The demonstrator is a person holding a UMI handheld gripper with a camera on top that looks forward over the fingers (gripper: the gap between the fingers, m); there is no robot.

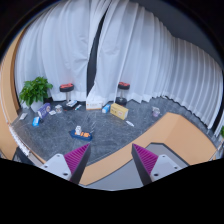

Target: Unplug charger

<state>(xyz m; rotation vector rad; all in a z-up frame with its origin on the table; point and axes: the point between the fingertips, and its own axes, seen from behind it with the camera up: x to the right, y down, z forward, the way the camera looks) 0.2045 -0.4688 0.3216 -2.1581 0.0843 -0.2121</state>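
My gripper (111,160) is open and empty, its two magenta pads (146,160) spread wide apart. It hovers over a wooden table edge (150,140) that runs on a slant between and beyond the fingers. No charger or socket shows clearly. Small items lie scattered on the grey carpet (110,125) far ahead, too small to name.
White curtains (120,50) hang across the back. A green potted plant (37,92) stands at the far left. A cardboard box (119,111) and two dark stools with red tops (124,88) sit by the curtains. Small clutter (82,131) lies on the carpet.
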